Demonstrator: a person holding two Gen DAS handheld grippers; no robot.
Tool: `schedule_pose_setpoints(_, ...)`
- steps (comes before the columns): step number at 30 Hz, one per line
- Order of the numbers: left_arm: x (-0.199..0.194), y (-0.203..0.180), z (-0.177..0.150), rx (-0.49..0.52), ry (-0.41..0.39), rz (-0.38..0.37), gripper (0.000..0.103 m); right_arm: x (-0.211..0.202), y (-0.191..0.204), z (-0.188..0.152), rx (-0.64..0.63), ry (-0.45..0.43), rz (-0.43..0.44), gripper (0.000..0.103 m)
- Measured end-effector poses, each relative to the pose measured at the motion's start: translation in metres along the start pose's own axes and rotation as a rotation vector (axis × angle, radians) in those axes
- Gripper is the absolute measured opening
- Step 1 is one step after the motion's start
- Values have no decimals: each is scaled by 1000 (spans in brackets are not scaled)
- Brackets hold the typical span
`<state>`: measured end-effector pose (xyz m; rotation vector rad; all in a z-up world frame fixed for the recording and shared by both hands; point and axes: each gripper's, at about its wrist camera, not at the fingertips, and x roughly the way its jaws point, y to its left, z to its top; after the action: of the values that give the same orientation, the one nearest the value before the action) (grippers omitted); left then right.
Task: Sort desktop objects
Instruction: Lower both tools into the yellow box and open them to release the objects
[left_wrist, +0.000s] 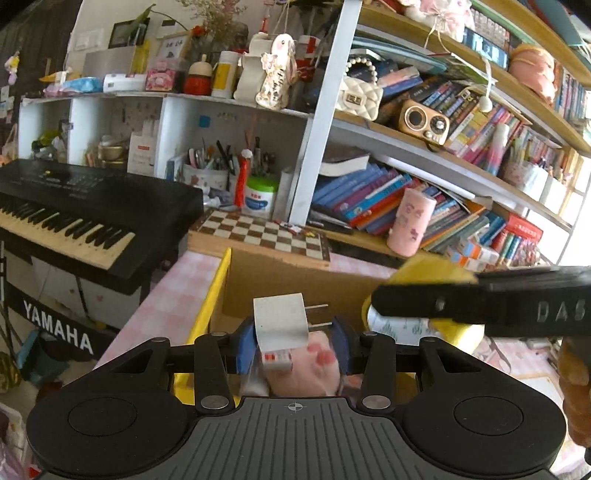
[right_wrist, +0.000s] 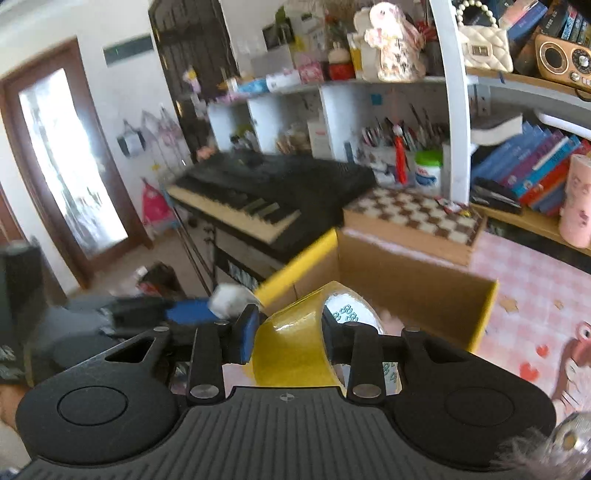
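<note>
Here the yellow tape roll (right_wrist: 291, 347) sits clamped between the right claw's (right_wrist: 291, 338) jaws.

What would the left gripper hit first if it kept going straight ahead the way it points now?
Most likely the cardboard box: the left gripper, shut on the white charger, points down into its open top. Depth is unclear, so whether floor or far wall comes first, I cannot tell.

Cardboard box (left_wrist: 295, 280) on the table (left_wrist: 177, 295), before the chessboard (left_wrist: 266, 230). Keyboard (left_wrist: 74, 218) to the left; bookshelf (left_wrist: 424, 173) behind. Left gripper (left_wrist: 293, 345) and right gripper (right_wrist: 290, 334) over the box.
</note>
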<state>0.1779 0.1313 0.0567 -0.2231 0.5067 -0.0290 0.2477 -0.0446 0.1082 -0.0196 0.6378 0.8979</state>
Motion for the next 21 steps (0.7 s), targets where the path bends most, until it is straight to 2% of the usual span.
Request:
schedule_pose_setpoints(3, 13, -2, 7, 5, -2, 15, 42, 2, -11, 13, -17, -40, -22, 31)
schedule_pose_setpoints(5, 27, -2, 10, 8, 14, 27, 42, 12, -23, 18, -31, -35, -55, 31)
schedule_pose_setpoints(8, 52, -1, 14, 13, 63, 36, 42, 36, -41, 17, -46, 18, -96, 31)
schedule_pose_setpoints(14, 102, -3, 20, 97, 164, 53, 42, 81, -70, 4, -92, 109, -161, 31)
schedule_pose_setpoints(19, 132, -5, 31, 165, 210, 73, 42, 110, -92, 0, -96, 176, -167, 31)
schedule_pose_setpoints(21, 146, -6, 33, 189, 253, 69, 43, 121, -96, -2, -129, 218, -177, 31)
